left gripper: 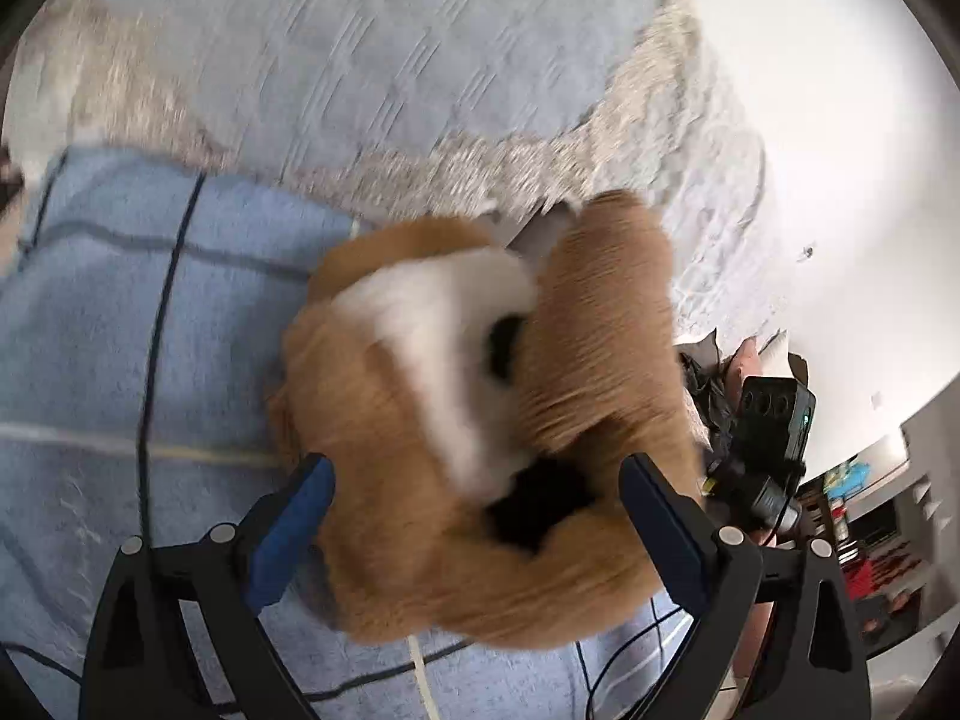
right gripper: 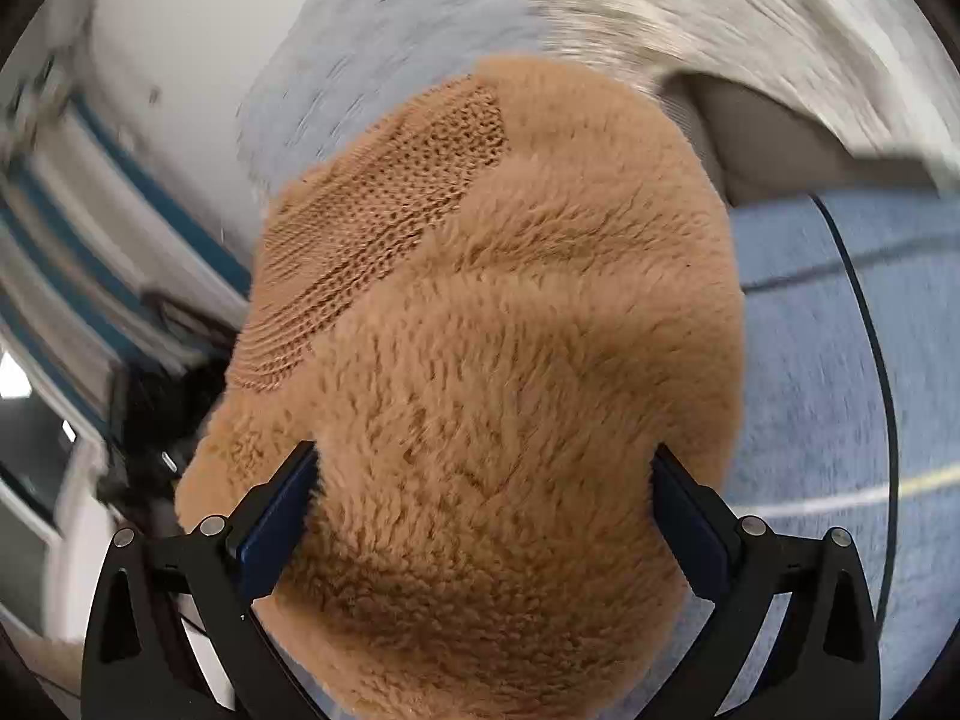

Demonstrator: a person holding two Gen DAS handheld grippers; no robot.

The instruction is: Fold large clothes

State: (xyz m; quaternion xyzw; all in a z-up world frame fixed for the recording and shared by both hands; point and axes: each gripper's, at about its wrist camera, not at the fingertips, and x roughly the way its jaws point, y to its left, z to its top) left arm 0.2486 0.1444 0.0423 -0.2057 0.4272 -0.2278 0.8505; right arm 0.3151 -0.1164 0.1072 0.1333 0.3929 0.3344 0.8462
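Fleece fills the space between the fingers in both wrist views. In the left wrist view, the tan fleece garment (left gripper: 420,420), marked with white and black patches, is bunched between the spread fingers of the left gripper (left gripper: 477,474); its pile is pressed against the blue pad at 7 o'clock and the dark pad at 5 o'clock, so the jaws are seen held wide around the bundle. Whether a firm clamp is applied cannot be told. The garment is shown blurred, above a light blue checked blanket (left gripper: 120,324) that extends from 9 o'clock to 6 o'clock. A thin black cable (left gripper: 157,324) is seen running across that blanket at 9 o'clock. A pale grey quilted bedcover (left gripper: 372,42) is seen from 11 o'clock to 1 o'clock, and a white wall (left gripper: 840,120) at 2 o'clock. A black device with a green light (left gripper: 774,414) is visible at 4 o'clock, just beside the garment's edge.

In the right wrist view, the same garment (right gripper: 498,360) occupies the centre, with a ribbed knit cuff or hem (right gripper: 384,204) at 11 o'clock. The fingers of the right gripper (right gripper: 483,474) are likewise set wide apart, with the fleece bulging against both pads. The checked blanket (right gripper: 804,360) is seen at 3 o'clock, crossed by the cable (right gripper: 876,330), and the bedcover (right gripper: 690,6) at 1 o'clock.
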